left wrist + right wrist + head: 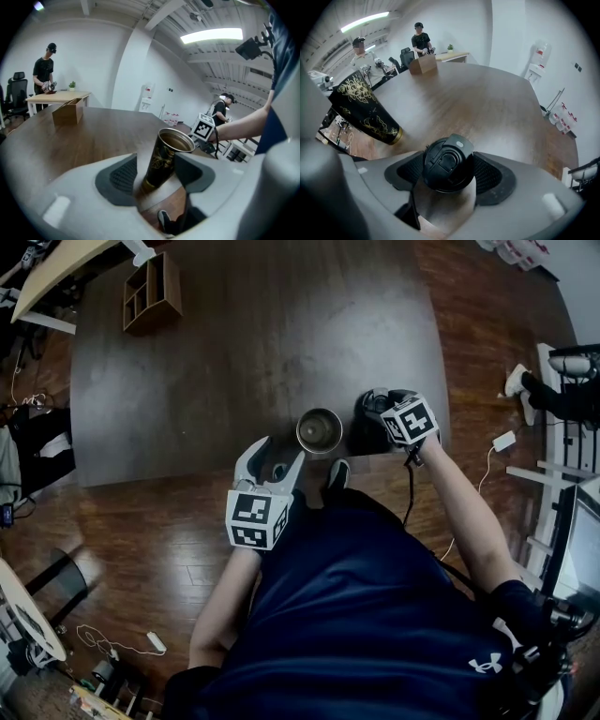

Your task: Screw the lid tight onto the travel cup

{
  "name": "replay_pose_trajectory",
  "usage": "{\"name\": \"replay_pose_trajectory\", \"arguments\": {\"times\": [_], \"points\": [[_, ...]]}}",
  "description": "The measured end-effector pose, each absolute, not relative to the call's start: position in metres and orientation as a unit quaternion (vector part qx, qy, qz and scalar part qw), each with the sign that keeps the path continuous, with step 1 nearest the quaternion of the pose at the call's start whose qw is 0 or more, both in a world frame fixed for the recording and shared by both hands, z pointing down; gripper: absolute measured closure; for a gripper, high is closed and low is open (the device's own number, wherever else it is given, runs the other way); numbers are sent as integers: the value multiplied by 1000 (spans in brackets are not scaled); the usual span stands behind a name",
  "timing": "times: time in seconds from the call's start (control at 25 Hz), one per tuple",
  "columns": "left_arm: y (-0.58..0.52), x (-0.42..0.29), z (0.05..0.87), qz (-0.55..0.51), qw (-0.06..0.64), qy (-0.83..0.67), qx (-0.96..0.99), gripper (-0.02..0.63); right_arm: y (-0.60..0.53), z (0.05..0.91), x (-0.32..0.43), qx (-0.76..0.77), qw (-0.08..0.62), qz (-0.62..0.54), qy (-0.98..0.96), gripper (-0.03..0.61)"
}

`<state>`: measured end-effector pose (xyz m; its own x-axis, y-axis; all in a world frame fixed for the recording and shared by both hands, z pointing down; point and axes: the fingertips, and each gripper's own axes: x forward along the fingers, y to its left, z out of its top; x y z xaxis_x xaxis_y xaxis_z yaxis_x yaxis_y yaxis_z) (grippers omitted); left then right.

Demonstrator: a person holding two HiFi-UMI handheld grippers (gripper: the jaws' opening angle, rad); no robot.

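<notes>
Standing upright at the near edge of the desk [234, 352], the open travel cup [319, 430] has the lid [447, 164] just right of it, clasped by the right gripper [375, 407], while the half-open left gripper [278, 454] waits empty beside the cup.

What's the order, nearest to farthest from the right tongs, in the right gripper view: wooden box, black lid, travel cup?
1. Black lid, low centre, nearest.
2. Travel cup, upper left.
3. Wooden box, far end of the table.
</notes>
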<state>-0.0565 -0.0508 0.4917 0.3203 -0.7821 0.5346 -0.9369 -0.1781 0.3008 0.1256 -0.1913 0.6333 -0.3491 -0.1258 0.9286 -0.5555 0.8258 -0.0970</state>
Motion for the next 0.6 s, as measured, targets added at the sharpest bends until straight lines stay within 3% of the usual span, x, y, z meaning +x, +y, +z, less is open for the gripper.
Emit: {"name": "replay_pose_trajectory", "arguments": {"times": [0.2,0.44,0.6], "points": [[-57,-51,490,153,264,-541,784,356,-188,594,111,199,496,201,-821,241],[-55,-44,495,160,249,-491,820,267,-179,511,78,160,452,178,-859,241],[-49,-36,499,178,215,-454,846,248,-159,452,47,105,436,138,-883,241]]}}
